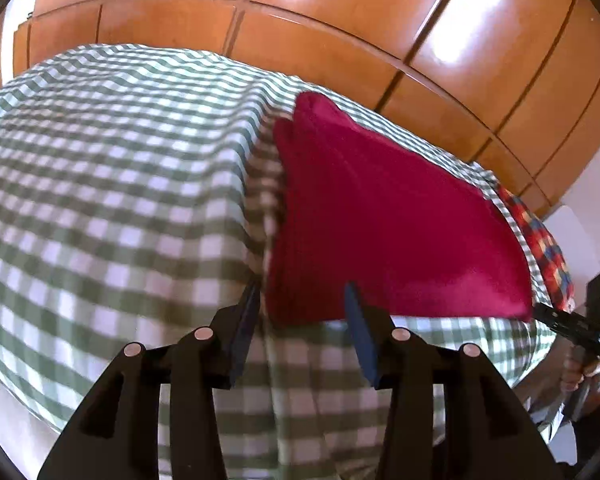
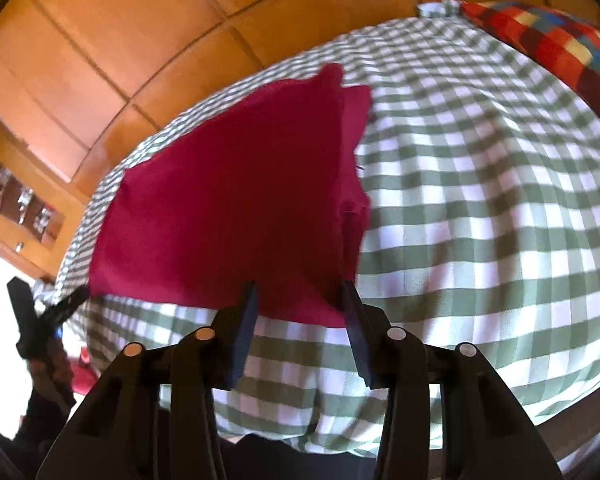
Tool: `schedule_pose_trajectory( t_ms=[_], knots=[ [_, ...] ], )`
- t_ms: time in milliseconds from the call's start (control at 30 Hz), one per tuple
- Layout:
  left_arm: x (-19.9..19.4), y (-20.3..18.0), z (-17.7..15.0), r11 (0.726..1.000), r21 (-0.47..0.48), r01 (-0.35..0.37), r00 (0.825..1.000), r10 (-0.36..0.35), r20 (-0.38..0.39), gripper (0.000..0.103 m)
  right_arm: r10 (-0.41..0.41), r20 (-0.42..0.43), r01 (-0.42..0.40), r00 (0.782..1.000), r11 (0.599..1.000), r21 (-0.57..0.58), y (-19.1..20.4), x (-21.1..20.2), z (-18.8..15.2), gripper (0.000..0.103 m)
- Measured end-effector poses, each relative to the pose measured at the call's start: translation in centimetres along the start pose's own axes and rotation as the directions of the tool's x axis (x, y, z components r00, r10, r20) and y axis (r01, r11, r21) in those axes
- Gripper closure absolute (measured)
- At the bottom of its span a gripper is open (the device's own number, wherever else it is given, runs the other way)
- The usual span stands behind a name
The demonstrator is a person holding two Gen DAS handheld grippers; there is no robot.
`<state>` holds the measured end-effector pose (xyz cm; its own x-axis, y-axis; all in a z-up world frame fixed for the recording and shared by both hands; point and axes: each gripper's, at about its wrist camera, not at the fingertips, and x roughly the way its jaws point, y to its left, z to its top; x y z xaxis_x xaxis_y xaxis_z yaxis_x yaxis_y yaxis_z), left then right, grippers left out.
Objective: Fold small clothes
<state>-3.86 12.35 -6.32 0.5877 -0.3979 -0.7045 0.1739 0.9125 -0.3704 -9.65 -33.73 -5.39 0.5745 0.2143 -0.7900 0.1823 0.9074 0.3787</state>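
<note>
A dark red garment (image 1: 388, 216) lies folded flat on the green-and-white checked bedcover (image 1: 112, 168). My left gripper (image 1: 303, 292) hovers at the garment's near left corner with its jaws apart; the cloth's edge shows between the fingertips, but the pads do not press on it. In the right wrist view the same garment (image 2: 236, 192) spreads ahead, and my right gripper (image 2: 300, 290) stands open over its near right corner. Each gripper also appears in the other's view: the right gripper (image 1: 572, 320) at the garment's right corner, the left gripper (image 2: 60, 308) at its left corner.
A wooden wardrobe (image 1: 340, 20) with panelled doors stands behind the bed. A red, blue and yellow patchwork pillow (image 2: 560, 48) lies at the far right of the bedcover (image 2: 480, 200). A hand (image 1: 580, 372) holds the right gripper. The bed's near edge drops just below both grippers.
</note>
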Motion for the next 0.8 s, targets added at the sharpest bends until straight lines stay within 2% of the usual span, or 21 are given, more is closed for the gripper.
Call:
schedule_pose_trajectory(
  t_ms=[33, 167, 200, 267, 333, 400, 500, 600, 633, 700, 733, 767, 800],
  knots=[
    [0.2, -0.1, -0.2, 1.000, 0.004, 0.003, 1.000, -0.003, -0.002, 0.061, -0.009, -0.003, 0.009, 1.000, 1.000, 0.007, -0.2, 0.3, 0.1, 0.071],
    [1.1, -0.5, 0.0, 1.000, 0.014, -0.006, 1.000, 0.006, 0.005, 0.063, -0.054, 0.003, 0.054, 0.999, 0.999, -0.009, 0.0, 0.4, 0.4, 0.093],
    [1.3, -0.4, 0.3, 1.000, 0.005, 0.003, 1.000, -0.003, 0.004, 0.067, -0.059, 0.006, 0.059, 0.998, 0.998, -0.014, 0.2, 0.2, 0.4, 0.094],
    [1.3, -0.2, 0.8, 1.000, 0.013, 0.000, 1.000, 0.000, 0.002, 0.093, -0.086, 0.017, 0.086, 0.996, 0.996, -0.033, 0.4, -0.2, 0.9, 0.095],
    [0.8, 0.1, 1.4, 1.000, 0.014, -0.003, 1.000, 0.003, 0.006, 0.095, -0.108, 0.039, 0.110, 0.993, 0.992, -0.059, 0.8, -1.1, 0.9, 0.096],
    [0.2, 0.2, 1.3, 1.000, 0.026, -0.009, 1.000, 0.009, 0.004, 0.096, -0.129, 0.059, 0.133, 0.990, 0.988, -0.075, 0.9, -2.0, 0.9, 0.096],
    [0.7, 0.4, 0.3, 0.998, 0.048, -0.032, 0.999, 0.034, -0.035, 0.096, -0.196, 0.006, 0.195, 0.981, 0.976, -0.096, -0.1, -0.5, 0.2, 0.096],
    [1.8, 0.5, -0.5, 0.997, 0.046, -0.060, 0.996, 0.063, -0.056, 0.095, -0.207, -0.017, 0.205, 0.978, 0.975, -0.085, -0.9, 0.8, -0.3, 0.096],
    [1.7, 0.4, -0.3, 0.997, 0.040, -0.064, 0.996, 0.066, -0.060, 0.093, -0.208, -0.016, 0.206, 0.978, 0.975, -0.088, -0.8, 0.7, -0.2, 0.096],
    [1.0, -0.1, 0.5, 0.993, 0.054, -0.104, 0.994, 0.106, -0.037, 0.082, -0.221, -0.016, 0.218, 0.975, 0.969, -0.120, -0.2, 0.4, 0.2, 0.096],
    [0.7, -0.4, 0.7, 0.989, 0.064, -0.130, 0.991, 0.132, -0.021, 0.071, -0.221, -0.022, 0.216, 0.975, 0.968, -0.126, -0.1, 0.3, 0.4, 0.095],
    [0.3, -0.8, 1.0, 0.984, 0.077, -0.163, 0.987, 0.163, 0.004, 0.069, -0.225, -0.021, 0.221, 0.974, 0.967, -0.126, 0.0, 0.0, 0.7, 0.088],
    [-0.2, -1.2, 1.4, 0.980, 0.086, -0.179, 0.984, 0.177, 0.030, 0.069, -0.240, -0.008, 0.238, 0.971, 0.963, -0.126, 0.2, -0.4, 1.0, 0.076]
  ],
)
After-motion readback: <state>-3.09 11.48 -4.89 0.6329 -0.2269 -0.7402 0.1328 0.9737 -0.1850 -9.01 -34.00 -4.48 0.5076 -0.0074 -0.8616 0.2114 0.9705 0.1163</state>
